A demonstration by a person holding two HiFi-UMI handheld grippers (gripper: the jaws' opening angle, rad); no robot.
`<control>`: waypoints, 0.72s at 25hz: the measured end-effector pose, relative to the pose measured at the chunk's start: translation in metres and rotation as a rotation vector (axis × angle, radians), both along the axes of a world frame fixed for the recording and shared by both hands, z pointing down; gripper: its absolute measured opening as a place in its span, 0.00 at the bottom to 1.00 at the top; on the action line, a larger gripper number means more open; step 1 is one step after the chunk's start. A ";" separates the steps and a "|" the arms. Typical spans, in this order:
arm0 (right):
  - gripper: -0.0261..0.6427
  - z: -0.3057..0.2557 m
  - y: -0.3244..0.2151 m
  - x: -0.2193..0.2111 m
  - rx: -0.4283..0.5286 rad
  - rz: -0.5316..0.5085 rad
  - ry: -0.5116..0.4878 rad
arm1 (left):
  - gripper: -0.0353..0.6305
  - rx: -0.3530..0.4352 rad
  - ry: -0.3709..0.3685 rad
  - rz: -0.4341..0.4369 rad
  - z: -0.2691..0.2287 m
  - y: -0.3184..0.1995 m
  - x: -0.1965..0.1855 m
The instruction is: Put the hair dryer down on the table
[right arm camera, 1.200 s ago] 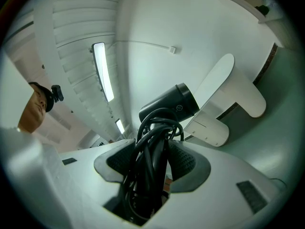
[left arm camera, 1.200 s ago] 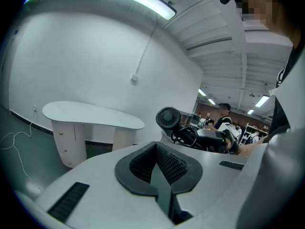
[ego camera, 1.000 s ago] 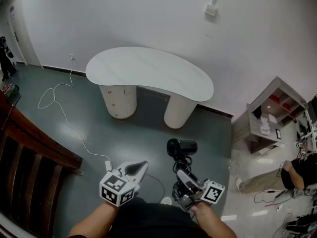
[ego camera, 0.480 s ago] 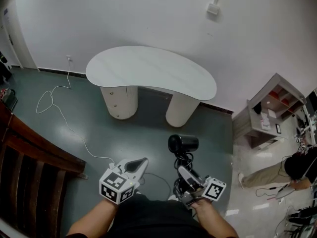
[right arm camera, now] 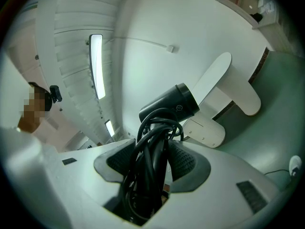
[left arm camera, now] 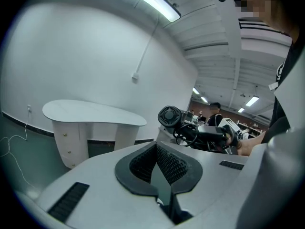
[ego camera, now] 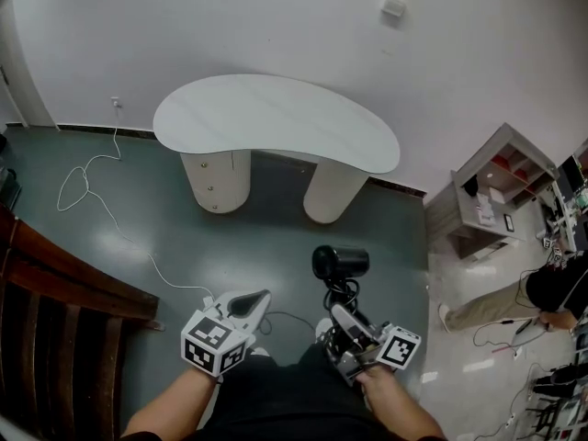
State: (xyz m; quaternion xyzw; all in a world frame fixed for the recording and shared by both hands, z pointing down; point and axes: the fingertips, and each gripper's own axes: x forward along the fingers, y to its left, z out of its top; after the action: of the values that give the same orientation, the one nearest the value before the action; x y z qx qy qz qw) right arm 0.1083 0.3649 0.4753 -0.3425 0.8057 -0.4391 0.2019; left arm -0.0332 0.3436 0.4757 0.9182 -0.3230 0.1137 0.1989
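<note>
The right gripper [ego camera: 347, 324] is closed on the handle of the black hair dryer [ego camera: 338, 263], and the dryer's coiled black cord [right arm camera: 151, 142] is caught between the pads as well. The dryer is held up over the grey-green floor [ego camera: 266, 237], barrel uppermost, well apart from the white kidney-shaped counter [ego camera: 276, 122] set against the white wall [ego camera: 276, 26]. The left gripper [ego camera: 244, 305] is held beside it, jaws brought together with nothing between them. A thin white cable [ego camera: 115, 131] is trailed across the floor at the left.
</note>
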 end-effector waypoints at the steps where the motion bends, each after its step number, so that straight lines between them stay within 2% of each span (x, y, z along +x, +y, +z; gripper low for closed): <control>1: 0.35 0.001 -0.001 -0.002 -0.001 0.002 0.001 | 0.07 -0.001 0.002 0.000 0.001 0.000 -0.002; 11: 0.35 0.009 -0.022 -0.006 -0.009 -0.018 0.001 | 0.07 -0.022 0.006 -0.029 0.016 -0.010 -0.005; 18: 0.35 0.018 -0.076 0.003 -0.015 -0.025 -0.025 | 0.07 -0.023 -0.012 -0.044 0.020 -0.050 0.005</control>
State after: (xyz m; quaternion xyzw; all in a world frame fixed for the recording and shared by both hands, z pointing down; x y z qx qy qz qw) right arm 0.1113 0.2888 0.4937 -0.3285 0.8040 -0.4519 0.2039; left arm -0.0284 0.2931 0.4953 0.9079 -0.3431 0.1184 0.2098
